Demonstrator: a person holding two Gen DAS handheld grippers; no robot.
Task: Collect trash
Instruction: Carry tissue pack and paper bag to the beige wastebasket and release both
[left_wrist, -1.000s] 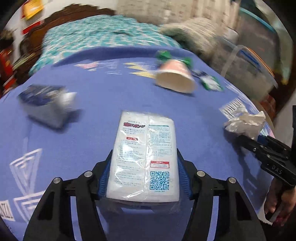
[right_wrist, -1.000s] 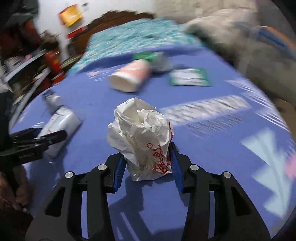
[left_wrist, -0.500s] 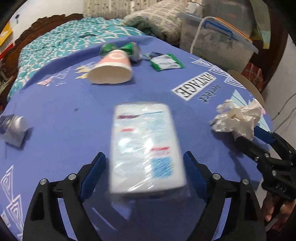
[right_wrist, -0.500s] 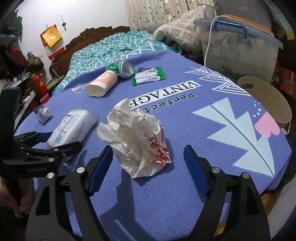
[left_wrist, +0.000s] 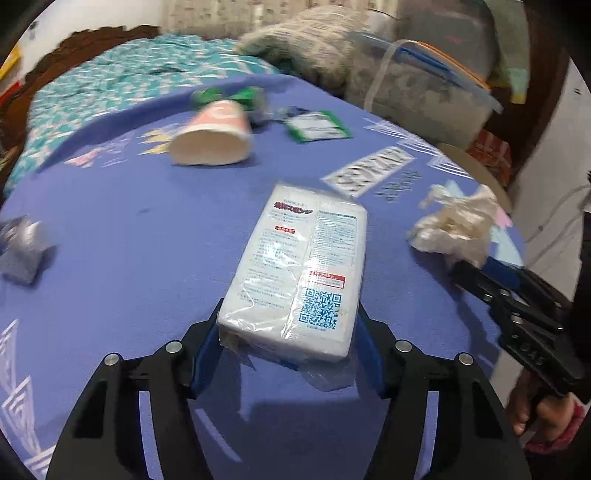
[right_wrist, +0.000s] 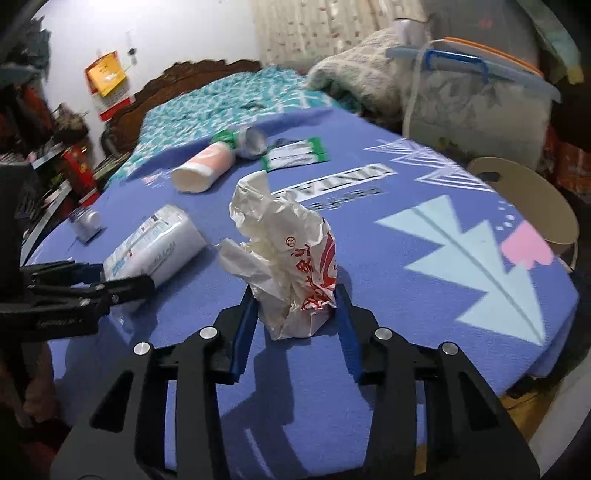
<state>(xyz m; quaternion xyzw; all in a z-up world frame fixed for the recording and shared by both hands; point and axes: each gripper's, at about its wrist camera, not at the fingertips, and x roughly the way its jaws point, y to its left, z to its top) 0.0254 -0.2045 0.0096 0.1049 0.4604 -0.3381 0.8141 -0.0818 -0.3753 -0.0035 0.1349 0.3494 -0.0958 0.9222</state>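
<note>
While fingers (left_wrist: 207, 354) pinch the packet (left_wrist: 303, 273), tablecloth (left_wrist: 129, 240) spreads

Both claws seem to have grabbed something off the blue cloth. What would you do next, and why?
Probably lift both straight up. The left gripper has its jaws, which just closed, pressed on the white packet; the right gripper likewise pinches the crumpled wrapper. Both pieces rest on the tablecloth.

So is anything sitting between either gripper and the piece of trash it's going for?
Nothing visible. The left gripper has just closed its jaws on the white plastic-wrapped pack, and the right gripper on the crumpled paper bag. Each piece already sits between the blue pads.
</note>
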